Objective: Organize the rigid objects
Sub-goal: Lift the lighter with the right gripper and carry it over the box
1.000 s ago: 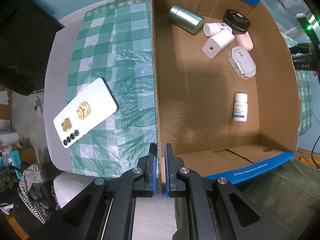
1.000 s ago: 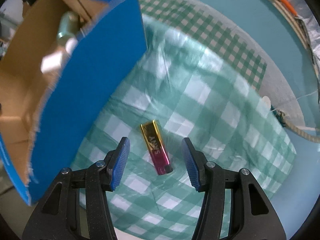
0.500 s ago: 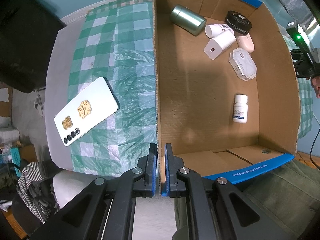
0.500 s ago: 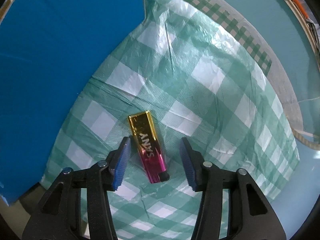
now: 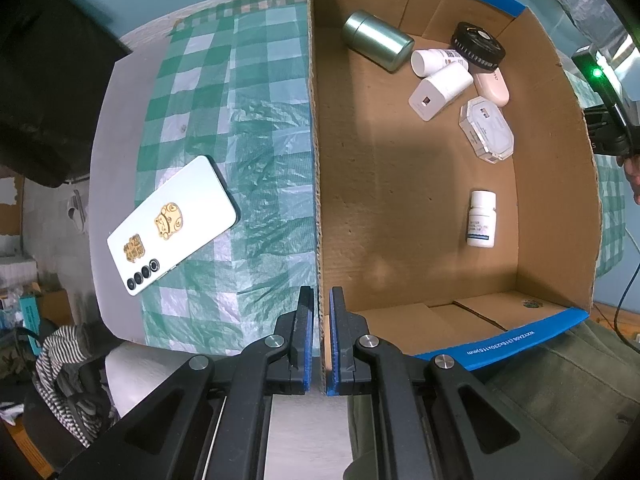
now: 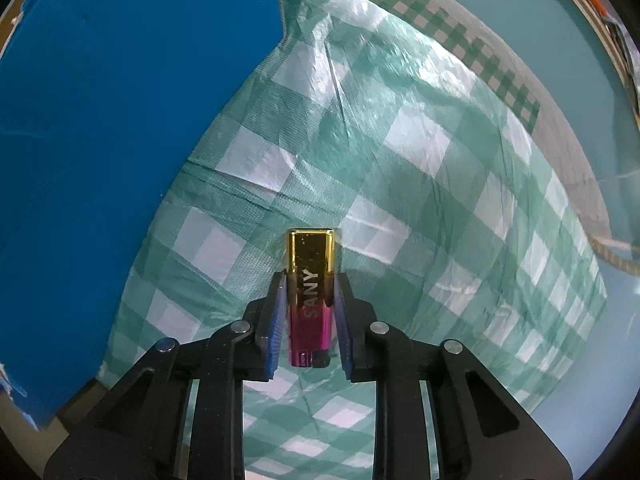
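A gold and pink lighter (image 6: 311, 256) lies on the green checked cloth (image 6: 440, 200). My right gripper (image 6: 310, 280) is closing on it, its blue pads against both long sides. The lighter's gold end sticks out past the fingertips. My left gripper (image 5: 321, 300) is shut on the left wall of the open cardboard box (image 5: 400, 200) near its front corner. Inside the box lie a green tin (image 5: 376, 40), a white charger (image 5: 440, 90), a black round lid (image 5: 478, 48), a clear case (image 5: 486, 132) and a white pill bottle (image 5: 482, 220).
A white phone (image 5: 172, 224) lies face down on the cloth (image 5: 260, 140) left of the box. The box's blue outer wall (image 6: 120, 140) rises just left of the lighter. A striped garment (image 5: 64, 360) hangs below the table's edge.
The right gripper came down over the lighter and its jaws closed from wide apart onto its sides. The lighter now lies straight between the pads. The left gripper kept still on the box wall.
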Tool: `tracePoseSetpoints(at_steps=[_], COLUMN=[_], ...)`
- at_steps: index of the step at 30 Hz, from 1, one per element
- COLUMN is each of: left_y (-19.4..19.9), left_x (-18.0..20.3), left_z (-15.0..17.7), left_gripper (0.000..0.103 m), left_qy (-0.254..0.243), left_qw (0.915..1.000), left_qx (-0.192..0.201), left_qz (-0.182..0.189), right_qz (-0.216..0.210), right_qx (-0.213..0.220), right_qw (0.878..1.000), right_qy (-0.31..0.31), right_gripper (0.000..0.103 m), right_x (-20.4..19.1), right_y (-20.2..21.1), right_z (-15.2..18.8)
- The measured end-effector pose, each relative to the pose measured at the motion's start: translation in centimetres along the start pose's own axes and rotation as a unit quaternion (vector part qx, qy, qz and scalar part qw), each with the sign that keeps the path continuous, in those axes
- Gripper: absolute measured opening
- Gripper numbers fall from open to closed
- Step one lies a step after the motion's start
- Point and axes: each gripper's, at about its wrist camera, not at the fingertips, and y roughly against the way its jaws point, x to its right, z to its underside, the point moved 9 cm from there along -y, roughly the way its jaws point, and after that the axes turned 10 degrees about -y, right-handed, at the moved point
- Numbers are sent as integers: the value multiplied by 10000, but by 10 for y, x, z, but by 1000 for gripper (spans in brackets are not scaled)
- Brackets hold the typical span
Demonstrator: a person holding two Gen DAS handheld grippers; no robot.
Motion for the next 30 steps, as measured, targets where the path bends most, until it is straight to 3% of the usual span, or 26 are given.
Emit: tracePoseSetpoints(at_steps=[14,30], left_y=[0,0], left_x=[-1,0], left_z=[-1,-1], left_gripper=[7,7], left_qy=[-101,-176], left_qw=[9999,9998], left_qx=[-6,20], left_qz=[30,51], right_qz=[-354,-533], right_qx=[-7,357], right_qw=[9973,9957], right_qy=[-647,-662], right_gripper=[21,21], right_x=[15,-9], right_y=[15,77], right_z=[9,10])
